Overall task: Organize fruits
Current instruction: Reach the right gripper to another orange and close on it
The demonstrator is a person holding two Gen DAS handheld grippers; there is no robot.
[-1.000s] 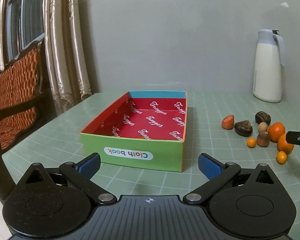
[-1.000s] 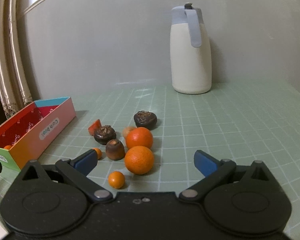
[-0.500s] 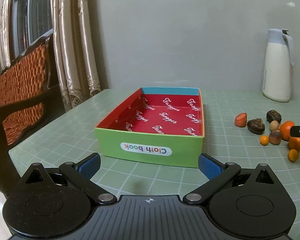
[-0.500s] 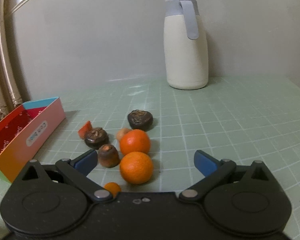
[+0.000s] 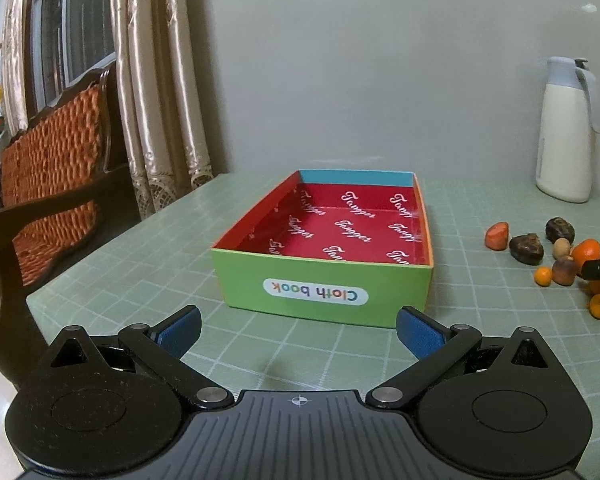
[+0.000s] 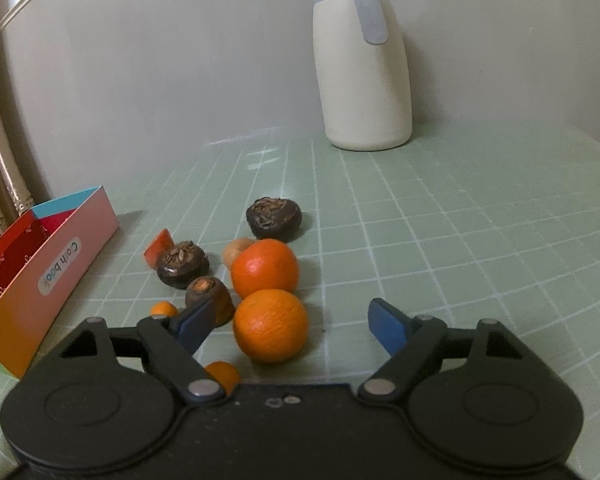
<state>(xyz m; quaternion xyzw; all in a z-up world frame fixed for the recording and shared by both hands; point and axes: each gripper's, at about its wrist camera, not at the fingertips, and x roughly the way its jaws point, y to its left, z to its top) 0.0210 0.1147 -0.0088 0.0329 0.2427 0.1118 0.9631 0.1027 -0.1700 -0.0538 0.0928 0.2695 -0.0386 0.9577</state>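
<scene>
The left gripper's [image 5: 298, 330] fingers stand spread and empty before the box [image 5: 324, 292]. The right gripper's [image 6: 290, 326] jaws are closing around the near orange [image 6: 271, 325], not yet touching it. The round orange sits off-centre toward the left finger, so it could roll away and scatter the other fruit beside it.

The small round orange fruit [image 6: 221, 375] is half hidden behind the right gripper's black body. The open multicoloured cardboard box [image 6: 40, 276] is cut off at the left edge. Perhaps fruit lies inside, unseen.
</scene>
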